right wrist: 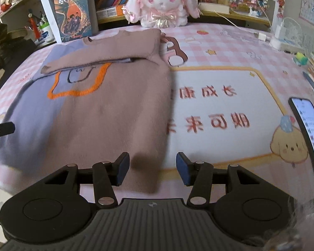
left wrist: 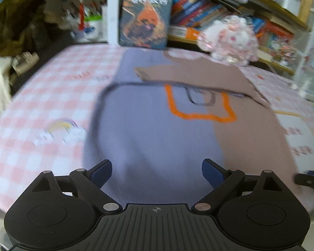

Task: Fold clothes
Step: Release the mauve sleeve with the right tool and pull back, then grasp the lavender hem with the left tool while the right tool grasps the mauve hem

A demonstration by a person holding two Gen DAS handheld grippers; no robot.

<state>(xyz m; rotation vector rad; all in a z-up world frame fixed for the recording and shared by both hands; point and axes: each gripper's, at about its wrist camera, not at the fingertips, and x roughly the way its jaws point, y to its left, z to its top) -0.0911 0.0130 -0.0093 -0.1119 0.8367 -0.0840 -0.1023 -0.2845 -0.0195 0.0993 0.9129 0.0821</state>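
Note:
A sweater, half lavender and half dusty brown with an orange outline, lies flat on the pink checked table; it shows in the left wrist view point(left wrist: 152, 129) and the right wrist view point(right wrist: 106, 108). Both sleeves are folded across its upper part. My left gripper point(left wrist: 157, 173) is open and empty above the lavender hem. My right gripper point(right wrist: 152, 168) is open and empty above the brown hem's right corner. The tip of the left gripper shows at the left edge of the right wrist view point(right wrist: 2, 129).
A phone point(right wrist: 307, 133) with its screen lit lies on the table at the right. A pink plush rabbit point(right wrist: 163, 4) and an upright book point(right wrist: 73, 10) stand at the back by shelves of books. A dark pile point(left wrist: 14, 25) sits far left.

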